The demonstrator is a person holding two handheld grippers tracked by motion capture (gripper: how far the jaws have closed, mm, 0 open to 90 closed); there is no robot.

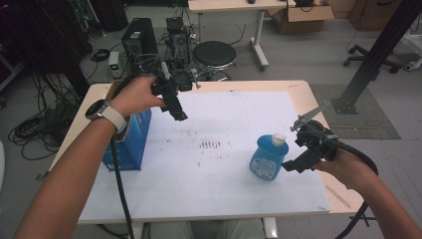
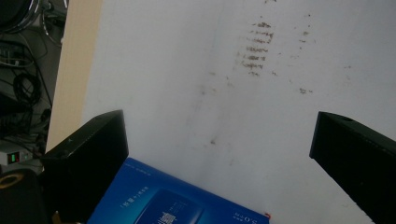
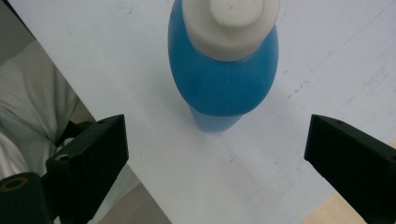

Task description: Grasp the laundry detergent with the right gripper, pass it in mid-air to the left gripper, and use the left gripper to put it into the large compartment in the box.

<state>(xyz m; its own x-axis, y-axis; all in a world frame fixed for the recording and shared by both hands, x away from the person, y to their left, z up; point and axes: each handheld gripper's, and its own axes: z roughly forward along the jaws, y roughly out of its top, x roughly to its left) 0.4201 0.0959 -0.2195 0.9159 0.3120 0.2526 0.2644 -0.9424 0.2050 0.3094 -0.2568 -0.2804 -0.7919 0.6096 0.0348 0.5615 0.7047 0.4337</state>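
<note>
Both my tongs gape empty — left tongs (image 1: 180,115) above the box (image 1: 130,142), right tongs (image 1: 290,167) just beside the upright bottle (image 1: 267,158) on the counter (image 1: 209,194).

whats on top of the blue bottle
A white cap sits on the blue bottle, closed over its neck. Nothing rests on the cap. The right gripper is beside the bottle, jaws open. The bottle's opening is covered by the cap.

Light wooden table (image 1: 318,102) covered by a stained white sheet (image 1: 224,194); on the sheet stand a blue bottle (image 1: 267,160) and, at left, a blue box (image 1: 130,145)
</note>
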